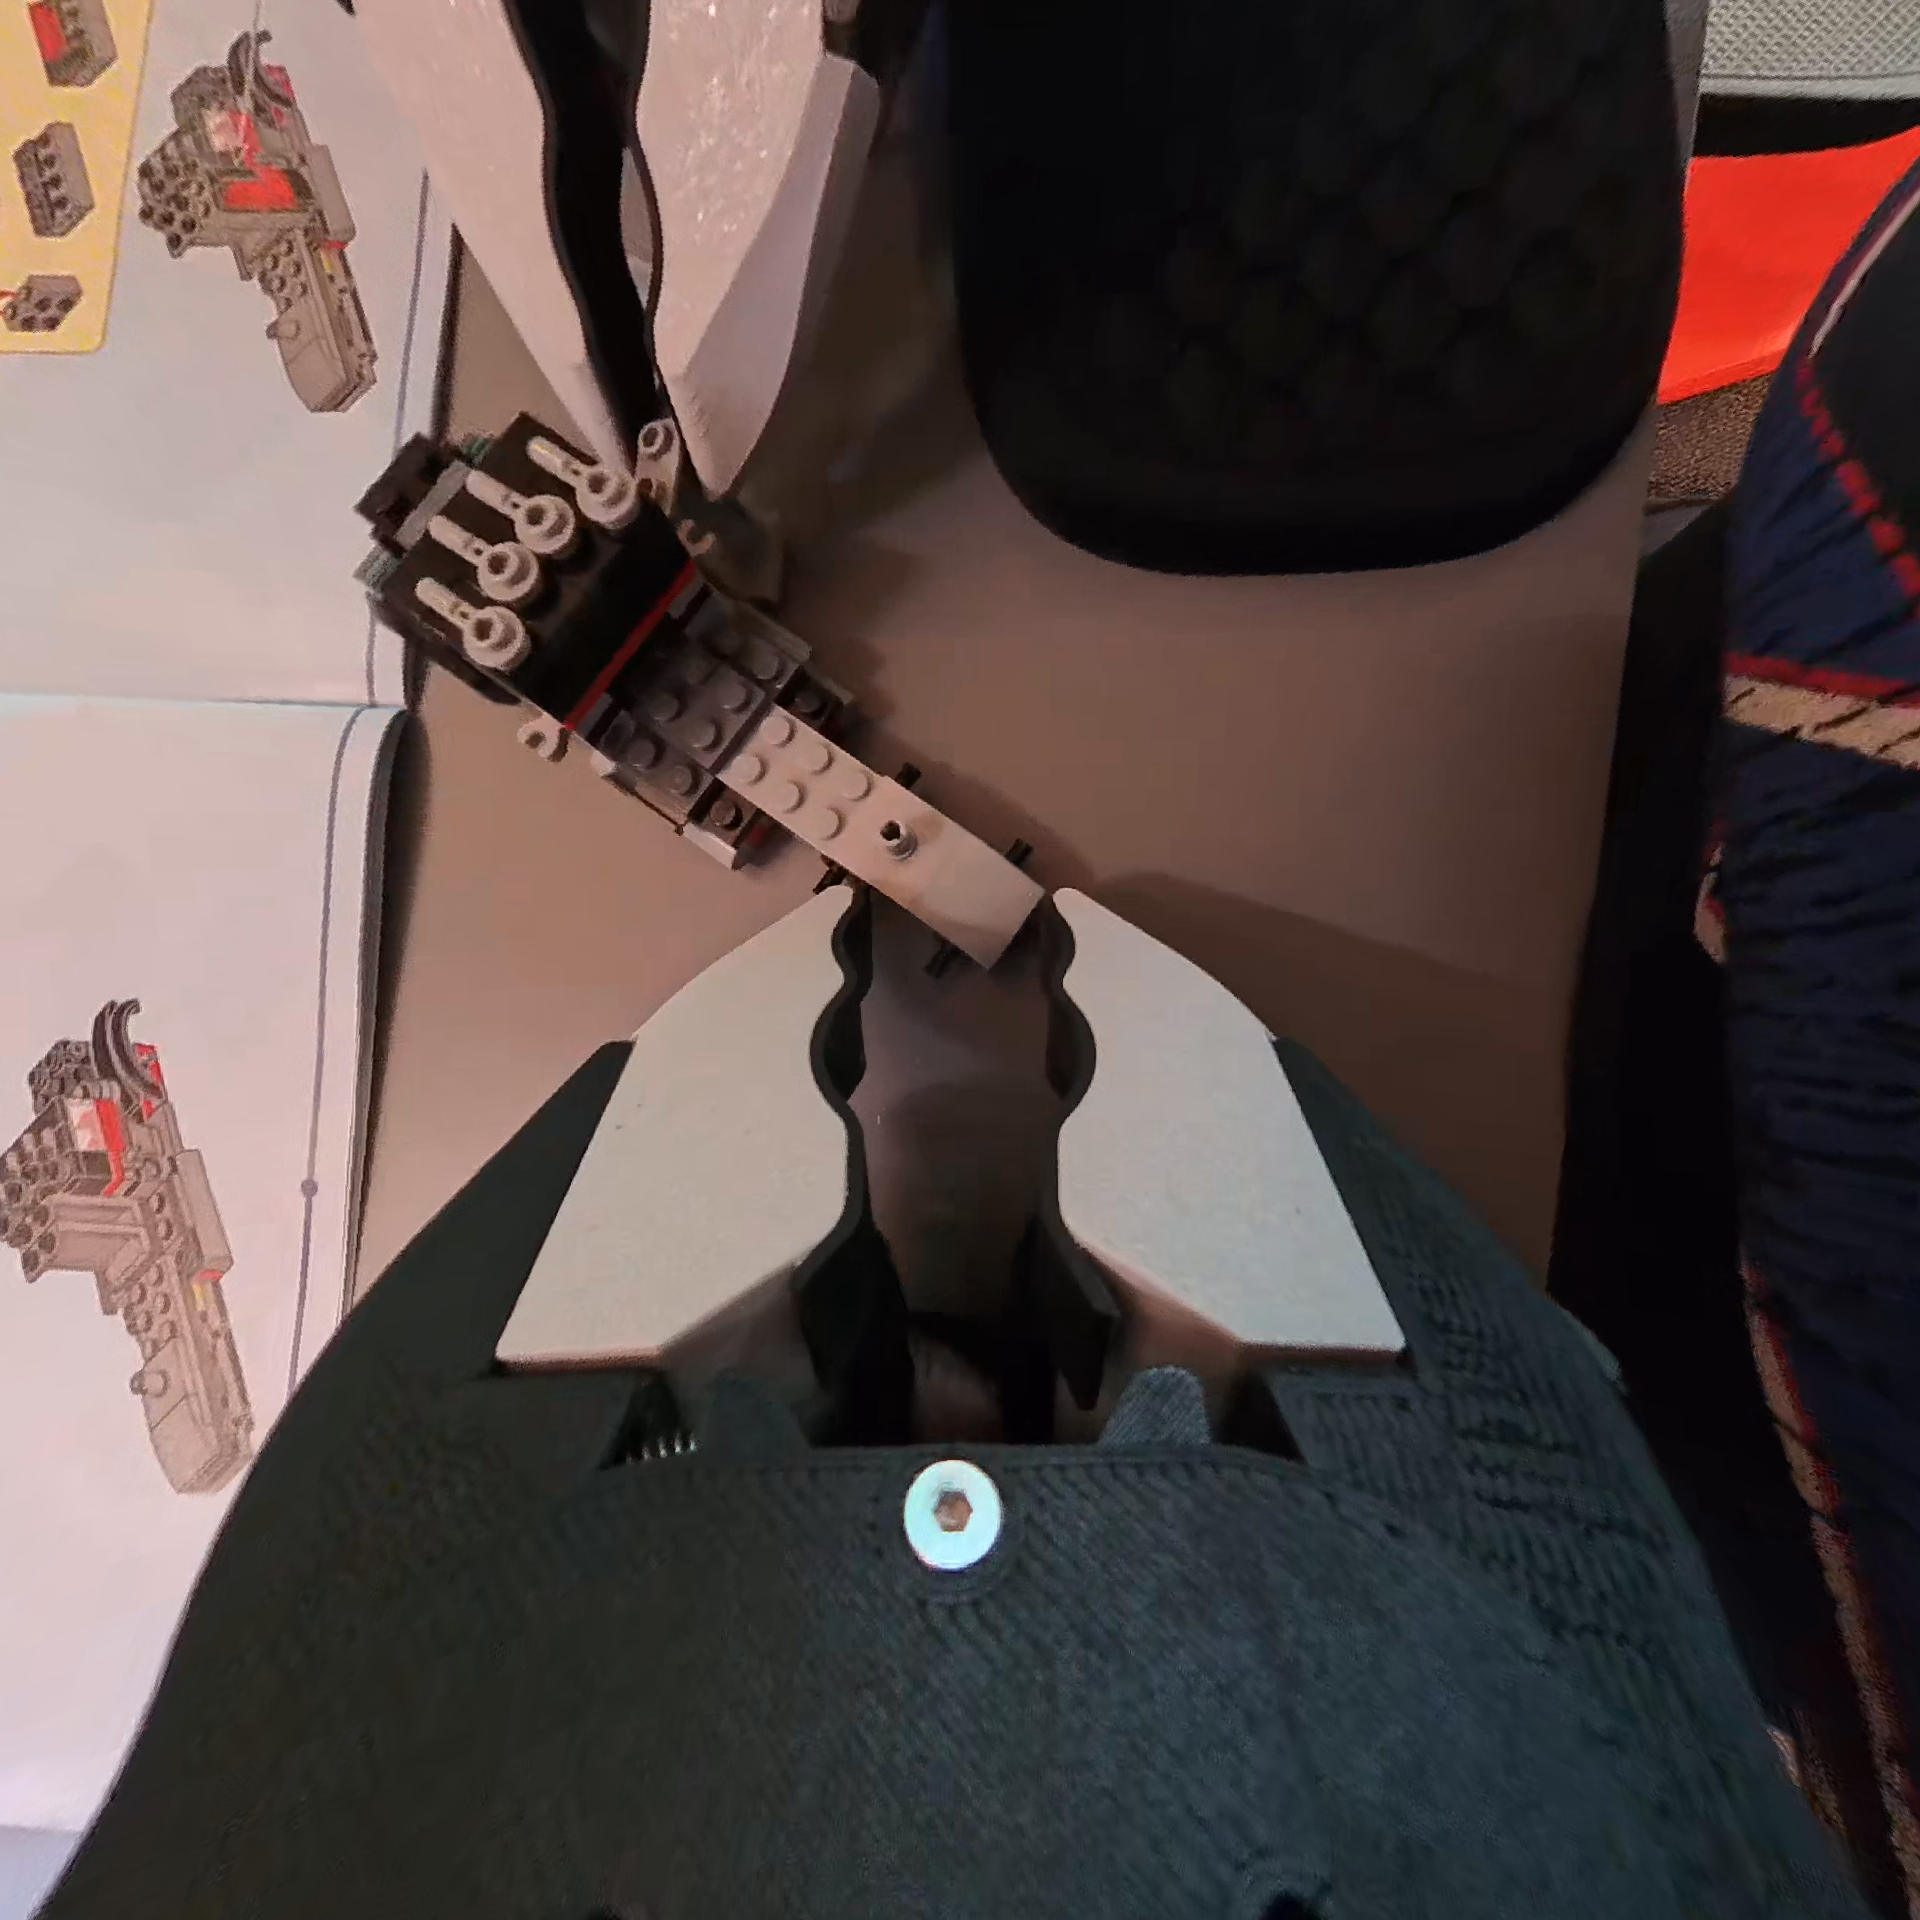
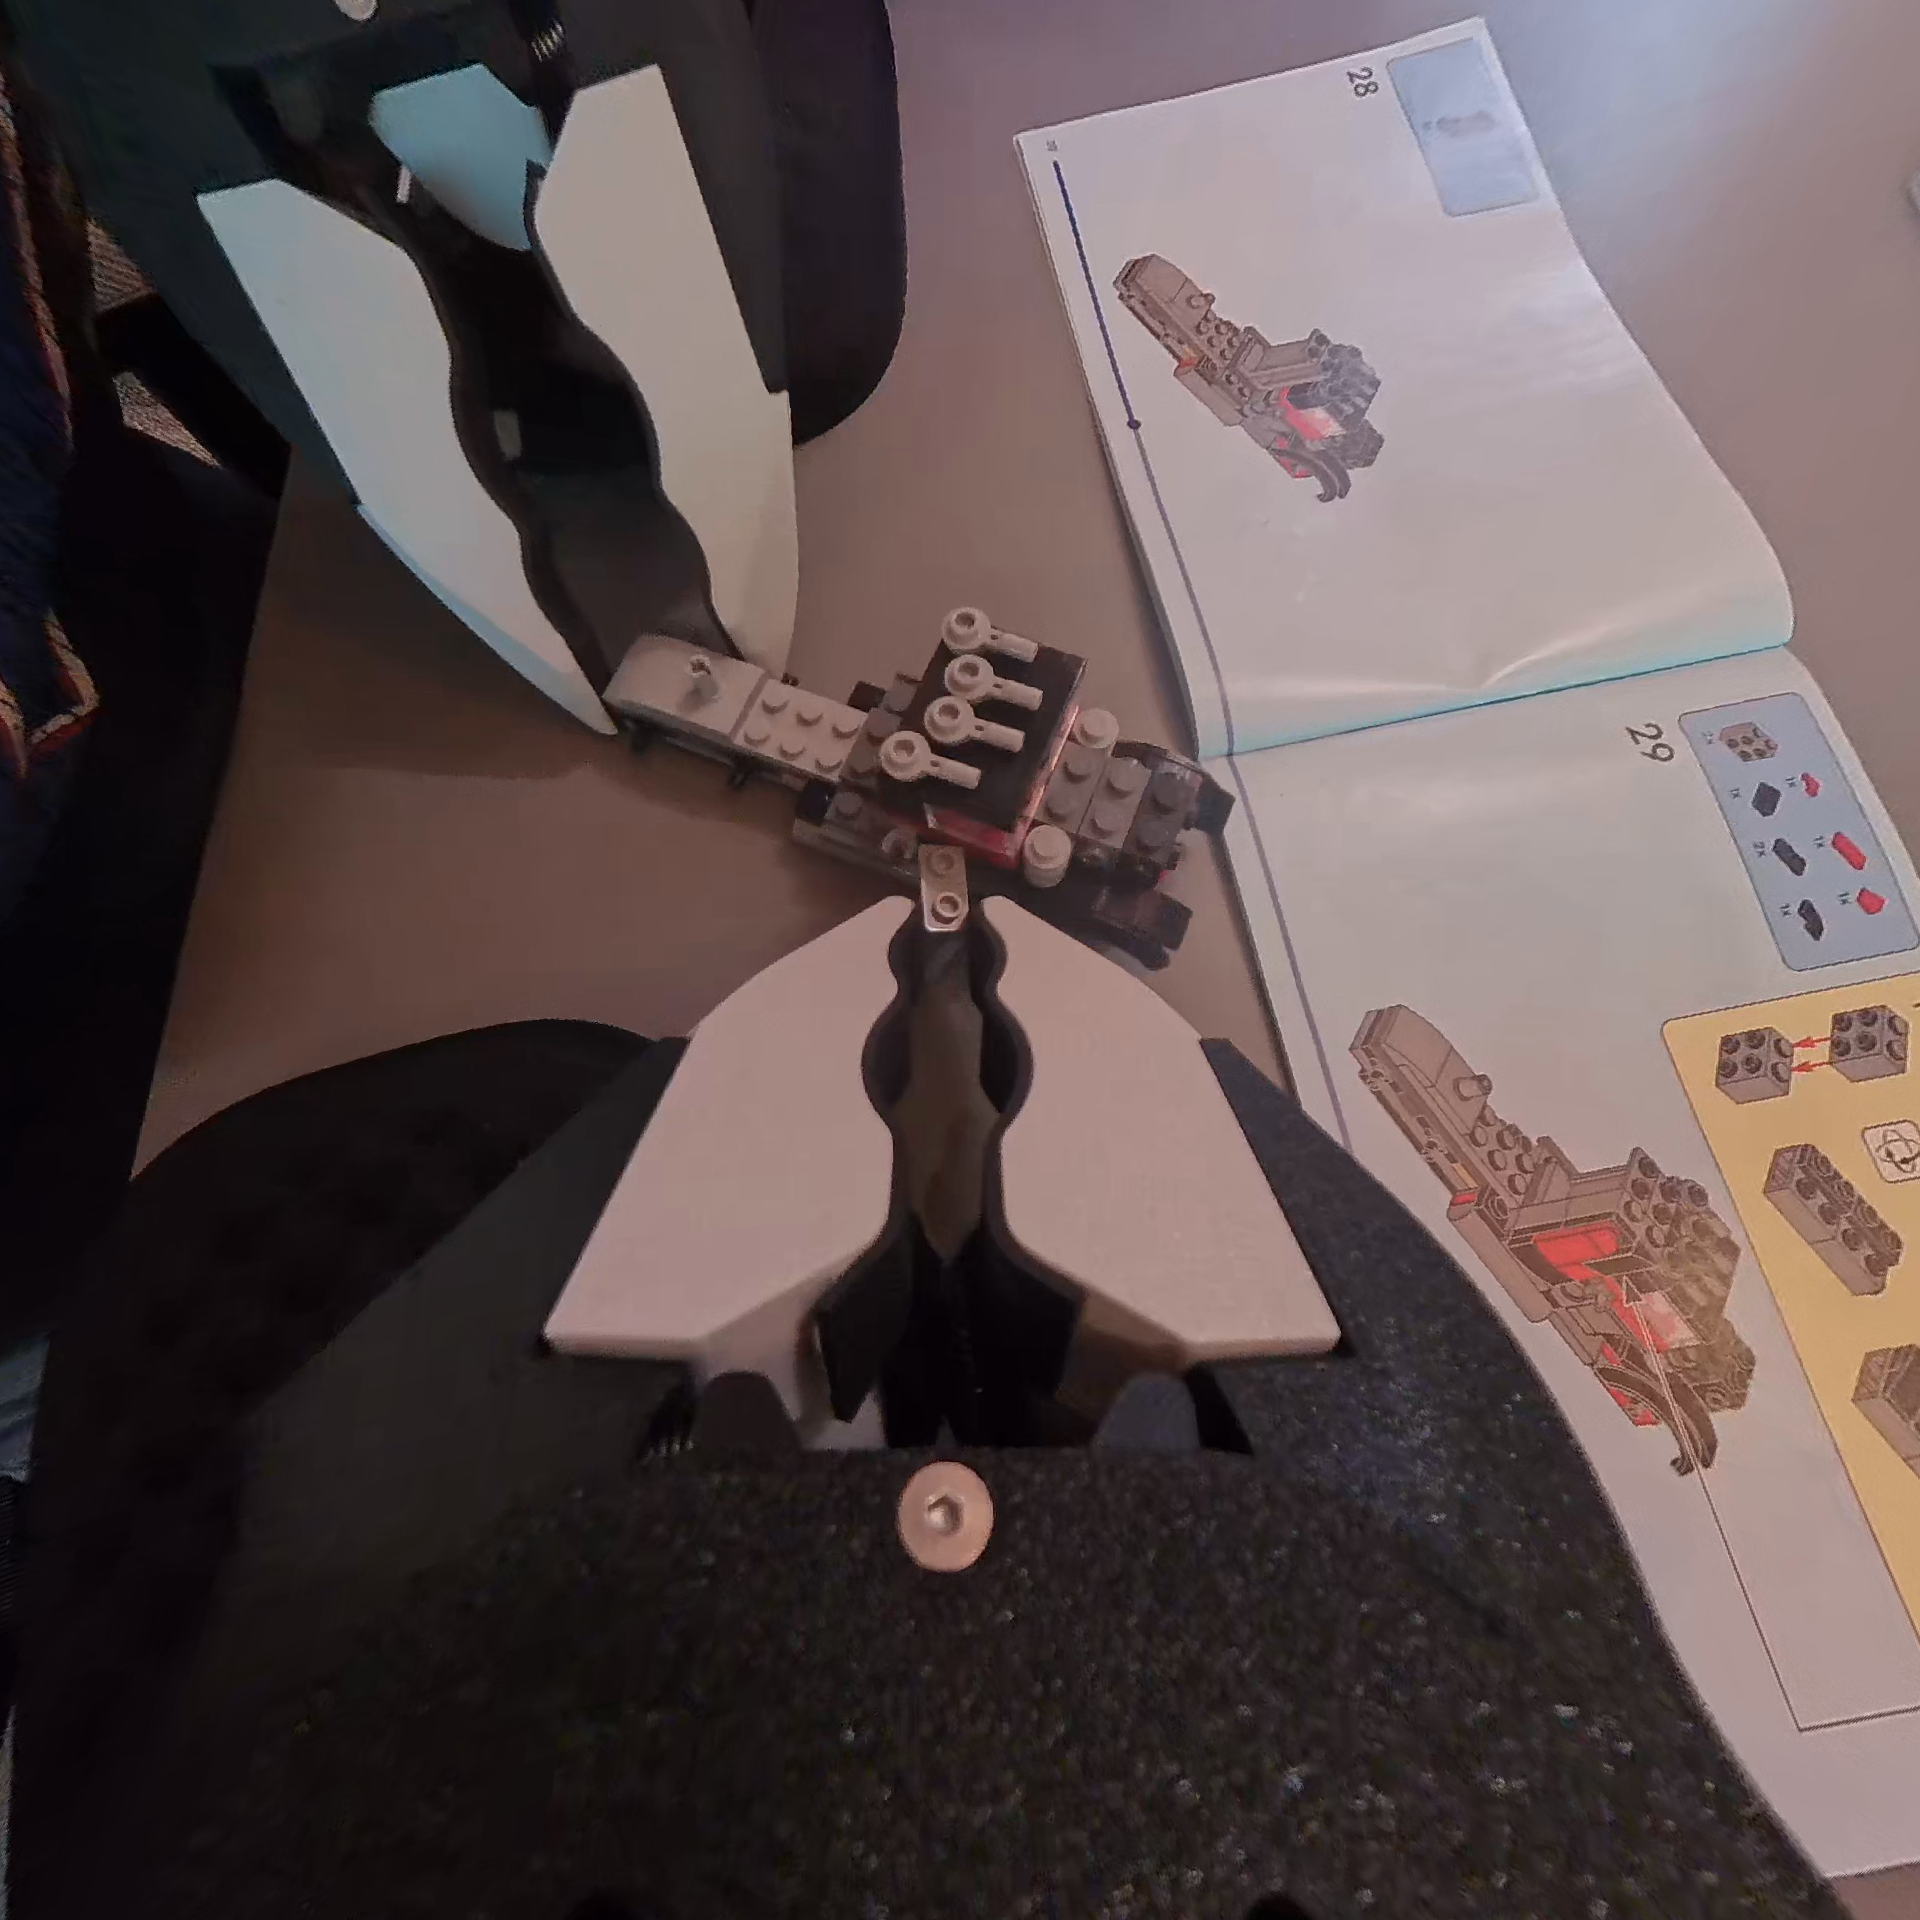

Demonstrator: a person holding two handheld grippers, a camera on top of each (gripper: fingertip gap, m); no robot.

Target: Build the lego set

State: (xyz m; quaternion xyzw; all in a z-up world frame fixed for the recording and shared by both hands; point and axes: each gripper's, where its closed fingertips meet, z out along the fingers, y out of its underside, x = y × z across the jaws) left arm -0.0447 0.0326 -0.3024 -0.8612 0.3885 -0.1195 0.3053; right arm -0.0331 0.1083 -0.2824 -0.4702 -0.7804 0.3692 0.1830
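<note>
Right wrist view: right gripper [image 2: 943, 914] pinched on a small grey plate [image 2: 943, 896], model [image 2: 935, 769] straight ahead on table [image 2: 416, 852], long axis crosswise, nose clamped by left gripper [image 2: 665, 691], right nearer.

open booklet [image 2: 1455, 436] beside model [image 2: 935, 769], bare table [image 2: 468, 852] opposite

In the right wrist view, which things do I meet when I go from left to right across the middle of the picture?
Left gripper → lego model → open instruction booklet.
</note>
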